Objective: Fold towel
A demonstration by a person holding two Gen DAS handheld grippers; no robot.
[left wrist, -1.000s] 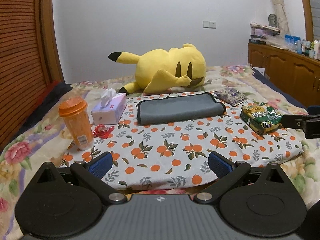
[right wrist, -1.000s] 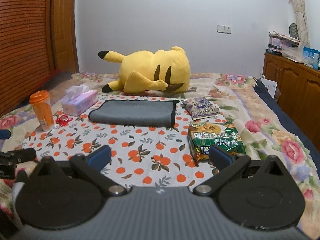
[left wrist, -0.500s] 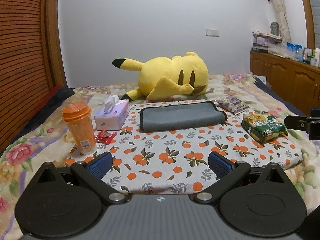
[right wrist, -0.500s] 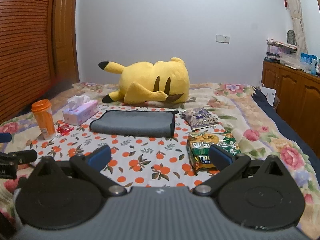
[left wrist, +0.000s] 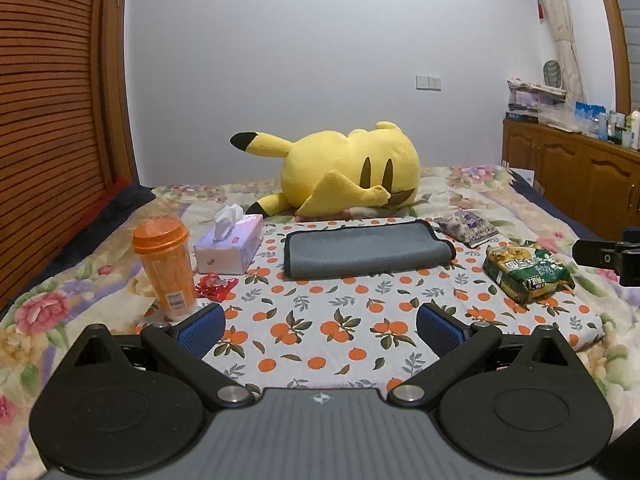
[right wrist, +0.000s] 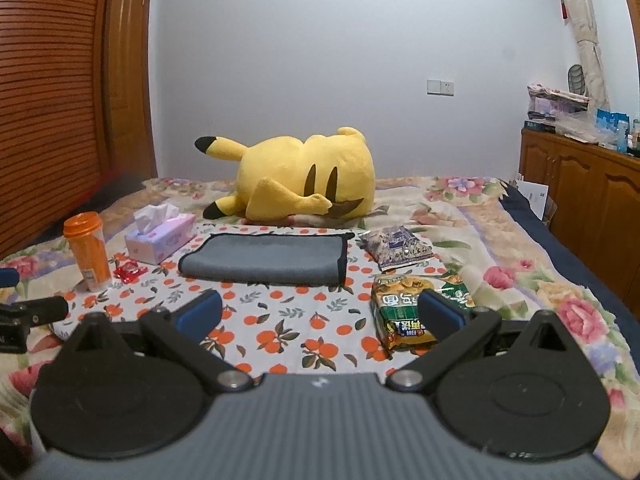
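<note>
Orange-printed cloth (left wrist: 320, 320) spread over a floral bedspread (left wrist: 40, 320); contents listed from its left edge to its right.

Left edge: orange lidded cup (left wrist: 166, 268), upright. Just beside it on the cloth, a red crinkled wrapper (left wrist: 214, 286).

Far left corner: pink tissue box (left wrist: 230, 248), one tissue standing out of the slot.

Far edge, centre: grey towel (left wrist: 366, 250), already folded into a long flat band with dark trim, lying along the far edge of the cloth; in the right wrist view it shows at (right wrist: 266, 260). Nothing touches it. Behind it, off the cloth, a yellow plush toy (left wrist: 352, 176) lies on its side on the bedspread.

Far right corner: purple snack packet (left wrist: 466, 228), flat.

Right edge: green snack bag (left wrist: 528, 272), flat, near the cloth's right border.

Far right of the room: wooden cabinet (left wrist: 580, 184) with bottles and boxes on top.

Left gripper (left wrist: 320, 324): fingers spread wide, holding nothing, hovering over the near edge of the cloth, well apart from the towel.

Right gripper (right wrist: 320, 312): fingers likewise spread wide and holding nothing, over the near right part of the cloth, its right blue pad in front of the green snack bag.
</note>
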